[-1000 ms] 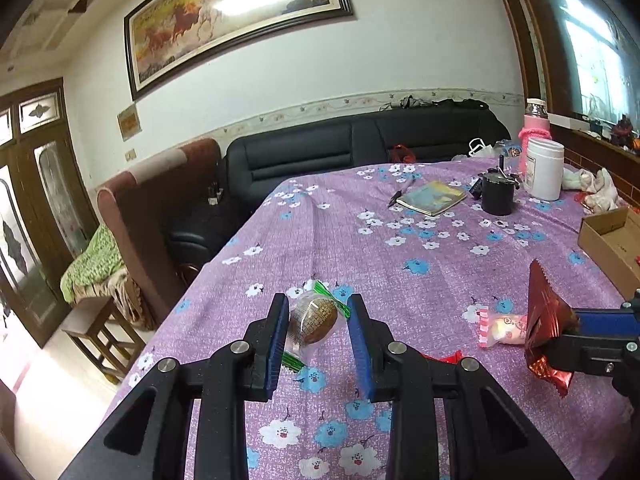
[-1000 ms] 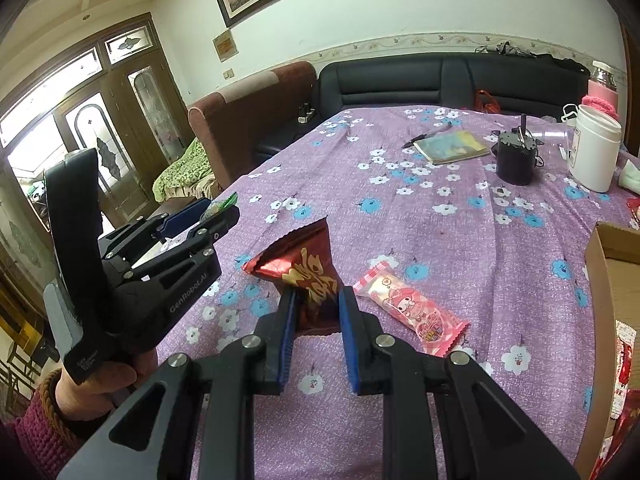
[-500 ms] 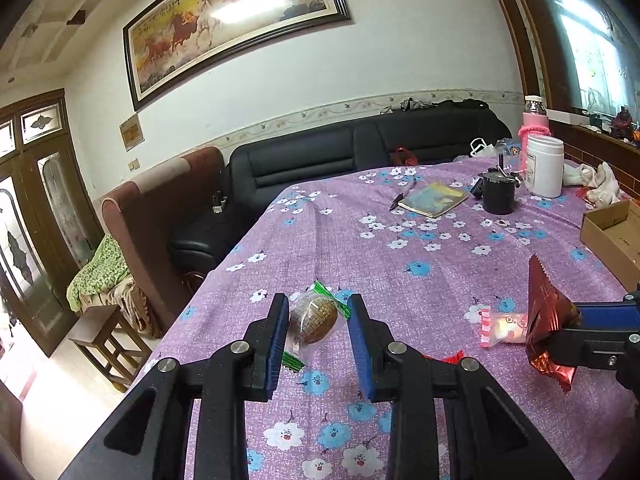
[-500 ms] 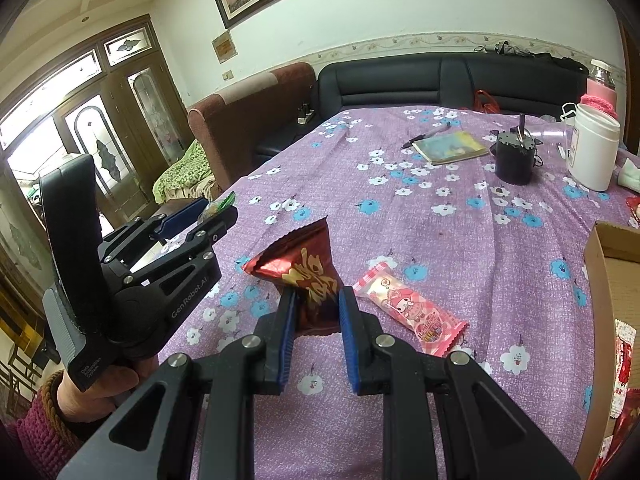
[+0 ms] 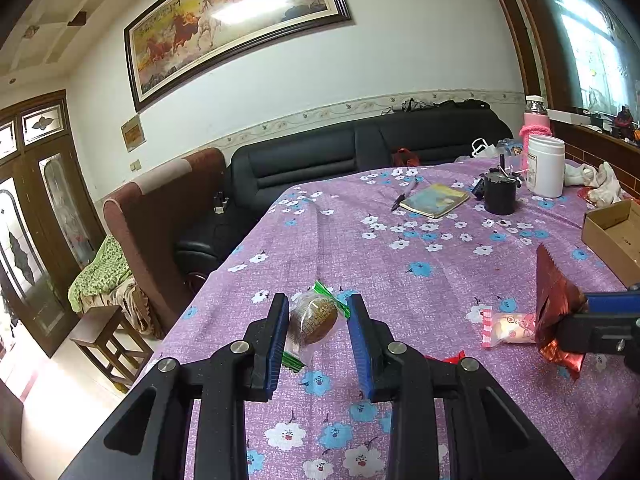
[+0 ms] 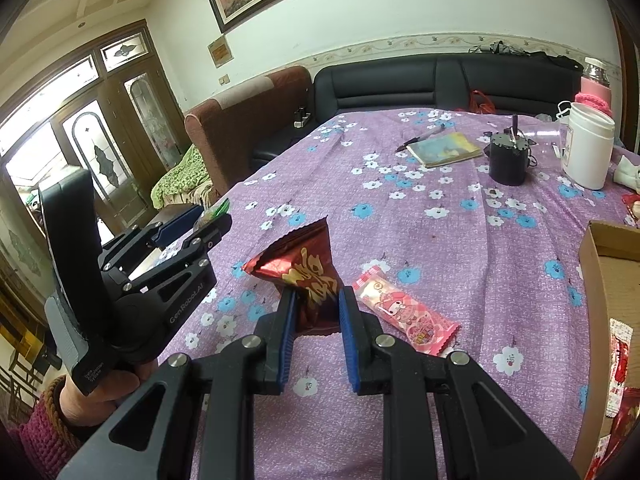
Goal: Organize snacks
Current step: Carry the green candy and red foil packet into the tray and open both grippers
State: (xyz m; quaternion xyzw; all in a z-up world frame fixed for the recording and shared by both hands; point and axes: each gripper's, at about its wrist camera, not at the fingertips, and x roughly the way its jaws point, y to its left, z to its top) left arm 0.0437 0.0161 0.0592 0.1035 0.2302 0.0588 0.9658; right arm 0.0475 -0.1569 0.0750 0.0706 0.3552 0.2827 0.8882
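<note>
Across the purple flower-printed tablecloth (image 6: 460,240), which lay soft and lightly creased, a black leather sofa (image 5: 360,152) and a reddish-brown armchair (image 5: 160,208) stood against the white wall under a framed horse painting (image 5: 236,20). At the cloth's far end sat a white cylindrical jar (image 6: 588,146), a black round pot (image 6: 507,160) and a flat notebook (image 6: 444,150). The right gripper (image 6: 318,312) pinched a crinkled, shiny red foil snack (image 6: 304,268) above the cloth, just beside a glossy pink wrapped snack (image 6: 408,316) lying flat. A cardboard box (image 6: 608,264) stood near the cloth's right edge. The left gripper (image 5: 318,332) held a round brown cake in clear wrap (image 5: 312,320) between its blue ribbed jaws.
</note>
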